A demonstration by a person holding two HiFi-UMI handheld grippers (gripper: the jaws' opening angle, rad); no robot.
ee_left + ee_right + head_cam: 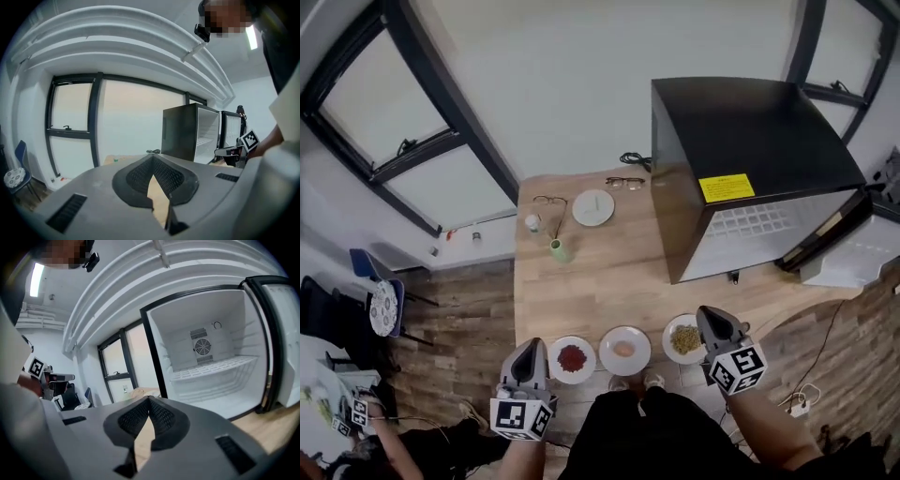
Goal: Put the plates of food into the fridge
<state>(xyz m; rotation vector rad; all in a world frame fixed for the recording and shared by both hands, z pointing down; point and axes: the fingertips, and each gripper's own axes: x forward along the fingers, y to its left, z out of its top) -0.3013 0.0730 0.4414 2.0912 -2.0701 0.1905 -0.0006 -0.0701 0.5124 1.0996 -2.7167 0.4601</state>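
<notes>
One open fridge, three plates of food sitting outside it, two empty grippers hovering shut.
Fridge is standing at the wooden surface's far right, door hanging open; the plates are lying in a row along the near edge, well apart from it; the left gripper is hovering just left of the row, the right gripper touching or overlapping the rightmost plate's edge, both with jaws pressed together on nothing.

White plates of red food, pink food and yellow-green food line the table's near edge before us; the black fridge stands beyond, door open.
</notes>
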